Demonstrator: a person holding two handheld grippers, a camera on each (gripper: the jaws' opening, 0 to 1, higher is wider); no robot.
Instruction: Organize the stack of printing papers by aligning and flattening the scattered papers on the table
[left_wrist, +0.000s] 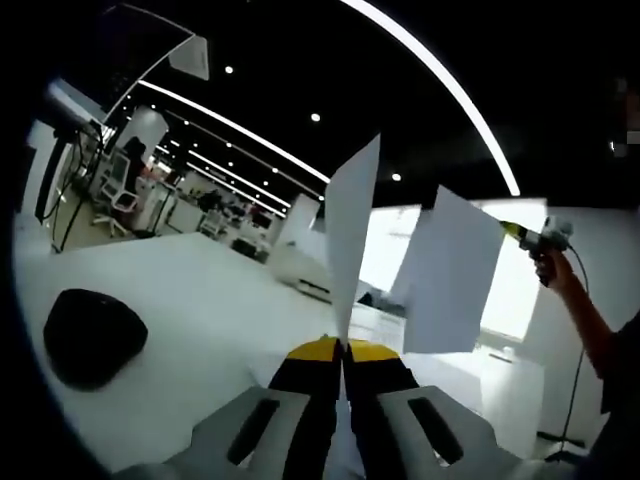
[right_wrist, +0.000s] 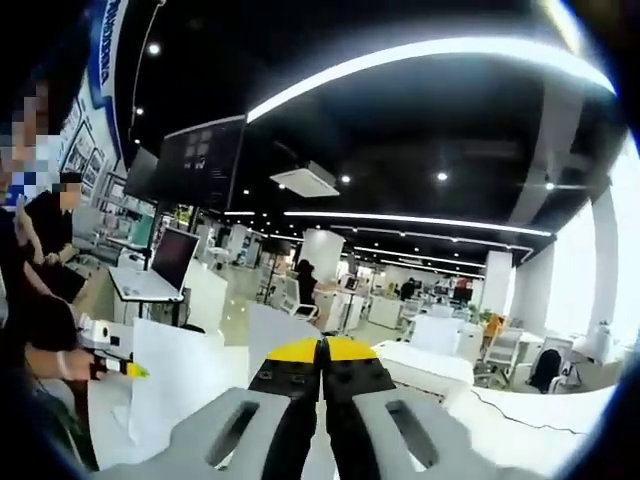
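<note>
A sheet of paper (left_wrist: 352, 235) stands upright, pinched between the closed jaws of the left gripper (left_wrist: 343, 348). To its right, the right gripper (left_wrist: 524, 233) holds a second sheet (left_wrist: 448, 272), jaws closed, above the white table (left_wrist: 200, 290).

My left gripper (left_wrist: 343, 348) has its yellow-tipped jaws pressed together on the bottom edge of a white sheet of paper (left_wrist: 352, 225), which stands upright from my jaws, seen nearly edge-on against the dark ceiling. To the right, the right gripper (left_wrist: 508, 229) pinches the upper corner of a second sheet of paper (left_wrist: 450, 272), which hangs below it; a hand (left_wrist: 549, 265) and forearm hold that gripper, a cable trailing beneath. Below lies the white table (left_wrist: 200, 290), with a black rounded object (left_wrist: 92, 335) resting at its left side.
</note>
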